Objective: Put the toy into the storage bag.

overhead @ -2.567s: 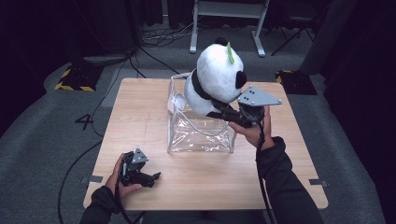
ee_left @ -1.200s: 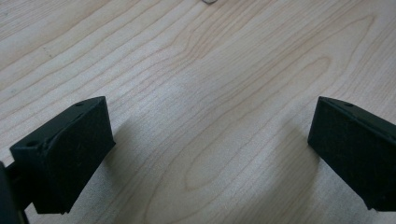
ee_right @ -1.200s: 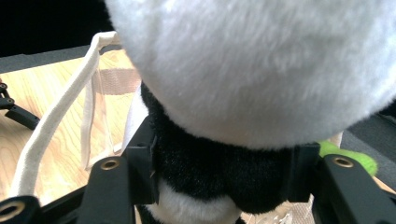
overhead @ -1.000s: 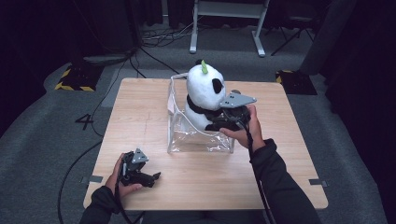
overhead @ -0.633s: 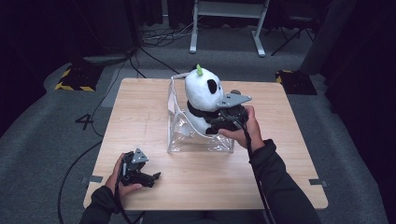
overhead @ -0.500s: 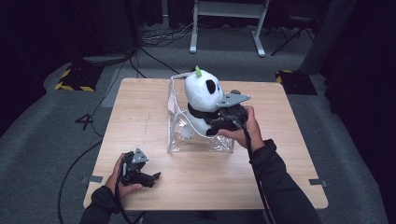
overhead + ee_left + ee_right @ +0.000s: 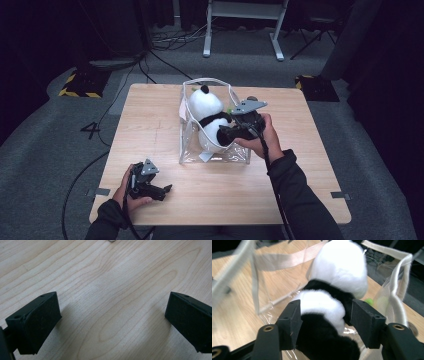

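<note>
A black and white plush panda [image 7: 207,120] lies tipped over inside a clear plastic bag [image 7: 192,145] with white straps at the middle of the wooden table [image 7: 150,115]. My right gripper [image 7: 222,135] reaches into the bag from the right. Its jaws have just been closing and the pads press on the panda's [image 7: 337,277] body, as the right gripper [image 7: 325,315] view shows. A small green part [image 7: 369,301] peeks out beside the panda. My left gripper [image 7: 167,190] rests near the table's front left corner, open, with bare wood between its jaws [image 7: 112,320].
The bag's strap [image 7: 398,285] stands up on the right side of the jaws. Behind the table are a metal stand [image 7: 240,30] and cables on the grey floor, with a yellow and black striped block [image 7: 80,82] at the far left.
The panda was upright, sticking out of the bag; now it has sunk into the bag and tipped over. The left gripper has not moved.
</note>
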`<state>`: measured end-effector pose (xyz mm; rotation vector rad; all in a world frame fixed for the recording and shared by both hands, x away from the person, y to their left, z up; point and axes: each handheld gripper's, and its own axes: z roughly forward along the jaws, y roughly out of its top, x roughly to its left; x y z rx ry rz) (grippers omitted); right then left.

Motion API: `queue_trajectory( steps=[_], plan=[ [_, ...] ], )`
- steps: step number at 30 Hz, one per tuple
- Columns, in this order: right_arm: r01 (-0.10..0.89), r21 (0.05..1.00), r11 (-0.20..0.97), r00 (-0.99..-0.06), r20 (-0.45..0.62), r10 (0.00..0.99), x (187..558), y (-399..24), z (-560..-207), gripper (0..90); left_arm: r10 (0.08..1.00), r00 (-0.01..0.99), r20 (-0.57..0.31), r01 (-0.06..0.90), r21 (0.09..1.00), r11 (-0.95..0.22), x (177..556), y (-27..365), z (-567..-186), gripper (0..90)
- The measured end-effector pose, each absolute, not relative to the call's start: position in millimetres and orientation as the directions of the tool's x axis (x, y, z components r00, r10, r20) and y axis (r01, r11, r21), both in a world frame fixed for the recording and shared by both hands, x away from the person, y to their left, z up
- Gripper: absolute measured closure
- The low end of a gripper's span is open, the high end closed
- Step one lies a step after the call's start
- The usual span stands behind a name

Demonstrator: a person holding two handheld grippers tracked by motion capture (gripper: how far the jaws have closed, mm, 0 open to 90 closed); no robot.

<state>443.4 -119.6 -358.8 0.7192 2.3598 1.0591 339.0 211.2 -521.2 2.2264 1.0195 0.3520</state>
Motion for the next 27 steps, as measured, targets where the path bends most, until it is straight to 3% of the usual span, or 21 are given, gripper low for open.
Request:
queue_trajectory(
  steps=[27],
  plan=[
    [0.263, 0.786, 0.559, -0.770, -0.178, 0.612, 443.2, -118.6, -360.6, 41.4, 0.750, 0.661, -0.026, 0.574, 0.662, -0.482, 339.0, 211.2, -521.2, 0.2]
  ],
)
